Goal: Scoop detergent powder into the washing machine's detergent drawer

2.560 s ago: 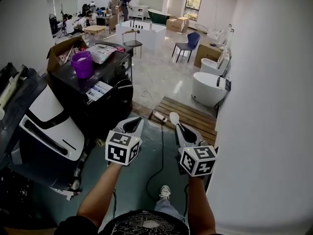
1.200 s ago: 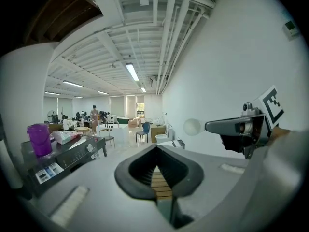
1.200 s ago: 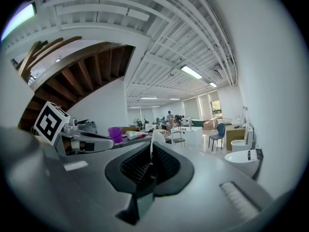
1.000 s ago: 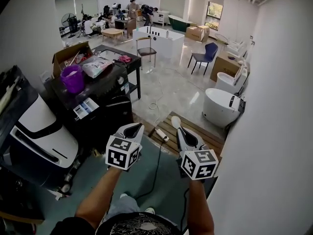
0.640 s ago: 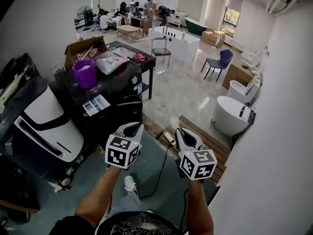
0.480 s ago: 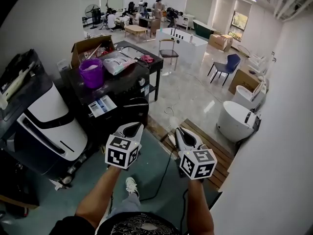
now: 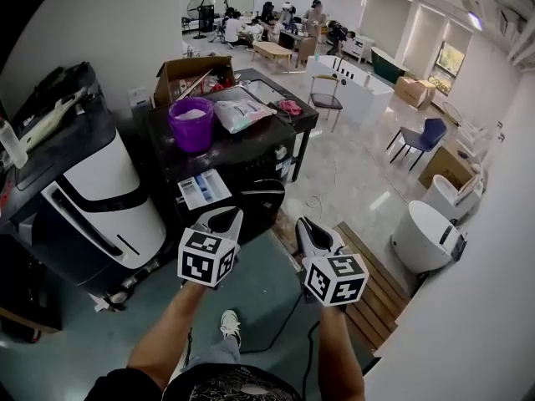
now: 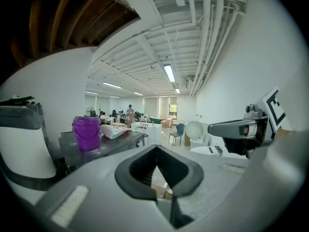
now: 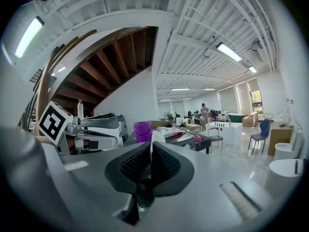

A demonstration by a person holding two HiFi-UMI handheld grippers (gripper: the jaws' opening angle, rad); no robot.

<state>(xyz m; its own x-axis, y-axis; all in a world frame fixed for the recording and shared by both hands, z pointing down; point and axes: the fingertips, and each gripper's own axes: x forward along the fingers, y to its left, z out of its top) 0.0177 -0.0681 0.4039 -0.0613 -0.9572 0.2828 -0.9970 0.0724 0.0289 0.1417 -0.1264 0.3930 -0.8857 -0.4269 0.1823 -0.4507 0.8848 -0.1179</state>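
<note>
Scoop (image 9: 157, 137) first: small, white and plastic by the look of it. I'd call it light and stiff, with a slick handle best pinched low on the stem, and the bowl kept level once it's loaded.

Head view: left gripper (image 7: 227, 217) and right gripper (image 7: 303, 224) are up side by side, near the person. Beyond them to the left, a purple bucket (image 7: 191, 125) sits on top of a black washing machine (image 7: 251, 186). The pale stuff inside could be the powder. A bag (image 7: 241, 114) lies just right of it. I can't pick out a drawer.

Left gripper view: the jaws meet tip to tip with nothing between them. The bucket is far left, and the scoop's round bowl pokes out ahead of the other gripper on the right.

Right gripper view: the jaws are nipped on the scoop's handle, the bowl stands above them, and the bucket is just beyond. I can't tell whether the bowl carries powder. Loose powder spills easily, so a steady carry will matter.
</note>
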